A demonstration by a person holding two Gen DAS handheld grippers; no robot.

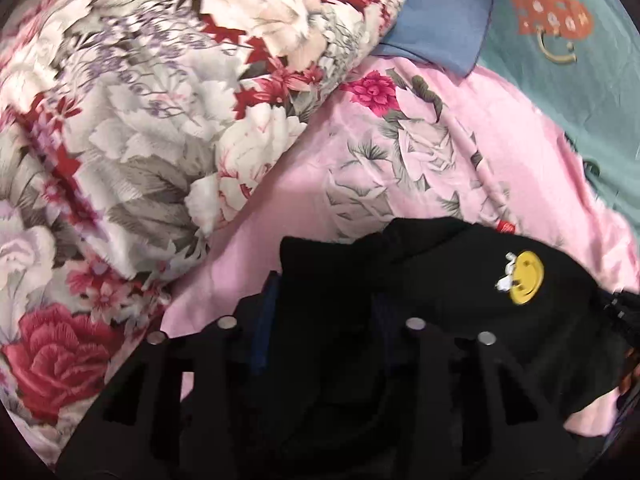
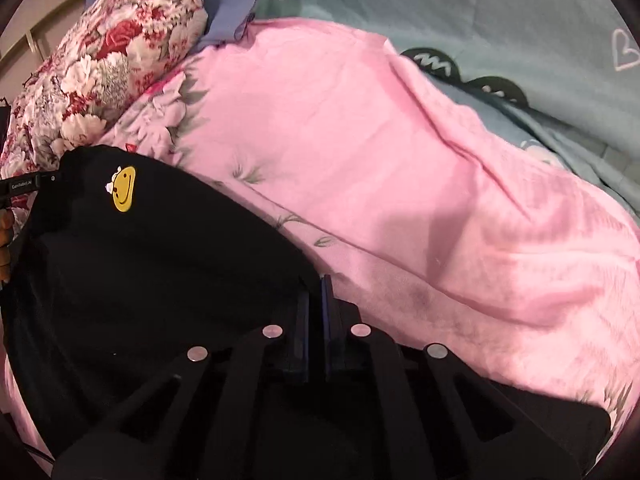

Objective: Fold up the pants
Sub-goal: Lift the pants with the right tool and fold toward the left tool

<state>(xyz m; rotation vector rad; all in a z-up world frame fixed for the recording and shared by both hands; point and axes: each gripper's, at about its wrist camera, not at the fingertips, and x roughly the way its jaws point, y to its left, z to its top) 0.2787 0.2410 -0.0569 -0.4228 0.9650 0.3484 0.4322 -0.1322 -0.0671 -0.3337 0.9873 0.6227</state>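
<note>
Black pants (image 1: 460, 280) with a yellow smiley patch (image 1: 526, 282) lie on a pink floral sheet (image 1: 400, 140). My left gripper (image 1: 324, 296) is shut on a thick bunch of the black cloth, which fills the space between its blue pads (image 1: 262, 320). In the right wrist view the pants (image 2: 160, 260) spread across the lower left, with the patch (image 2: 123, 188) near their far edge. My right gripper (image 2: 316, 296) is shut on the pants' right edge, jaws nearly touching. The left gripper's body (image 2: 28, 184) shows at the far left, and the cloth spans between the two grippers.
A rolled red-and-white floral quilt (image 1: 140, 120) (image 2: 100, 68) lies to the left, close to the pants. Behind it sits a blue pillow (image 1: 436, 20) (image 2: 224, 0). A teal bedsheet (image 1: 580, 100) (image 2: 440, 12) runs beyond the pink sheet (image 2: 360, 160). A hand (image 2: 5, 236) shows at the left edge.
</note>
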